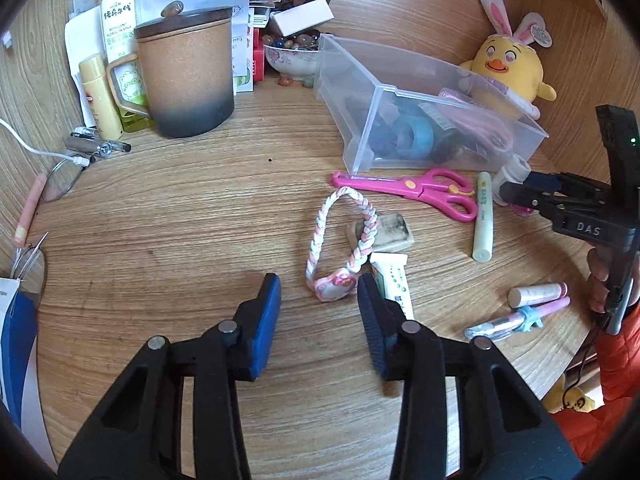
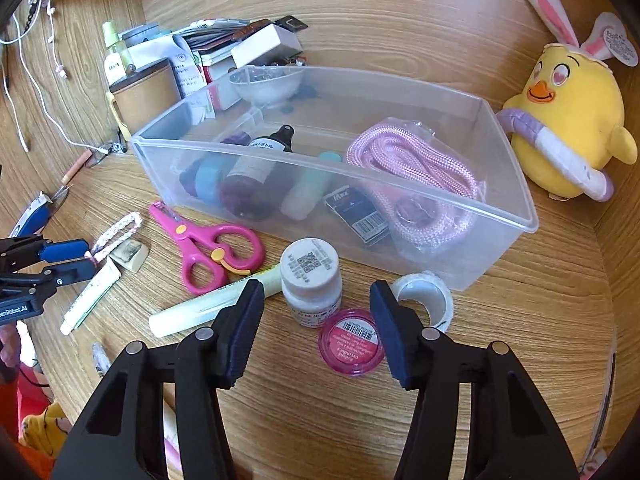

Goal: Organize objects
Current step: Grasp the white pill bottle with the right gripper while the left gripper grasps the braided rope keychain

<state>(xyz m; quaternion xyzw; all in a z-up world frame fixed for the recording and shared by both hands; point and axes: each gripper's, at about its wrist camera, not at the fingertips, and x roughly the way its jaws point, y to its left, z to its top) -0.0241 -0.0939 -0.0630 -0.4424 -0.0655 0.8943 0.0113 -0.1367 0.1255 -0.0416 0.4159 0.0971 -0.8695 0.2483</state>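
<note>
A clear plastic bin (image 2: 504, 216) (image 1: 352, 80) holds a pink rope (image 2: 416, 160), bottles and tape rolls. My left gripper (image 1: 319, 286) is open, its tips either side of the pink charm of a braided bracelet (image 1: 320, 248) that lies over an eraser (image 1: 394, 232) beside a small tube (image 1: 394, 278). My right gripper (image 2: 316, 300) is open around a white bottle (image 2: 310, 280) and a pink round tin (image 2: 352, 340). Pink scissors (image 2: 216, 248) (image 1: 432, 192) and a pale marker (image 2: 208, 304) (image 1: 483, 216) lie in front of the bin.
A tape roll (image 2: 428, 292) lies by the bin's corner. A yellow chick plush (image 2: 568, 120) sits at the right. A lidded brown mug (image 1: 188, 80), spray bottle (image 1: 118, 12), bowl of stones (image 1: 292, 56) and papers crowd the back left. Pens (image 1: 532, 304) lie at the near right.
</note>
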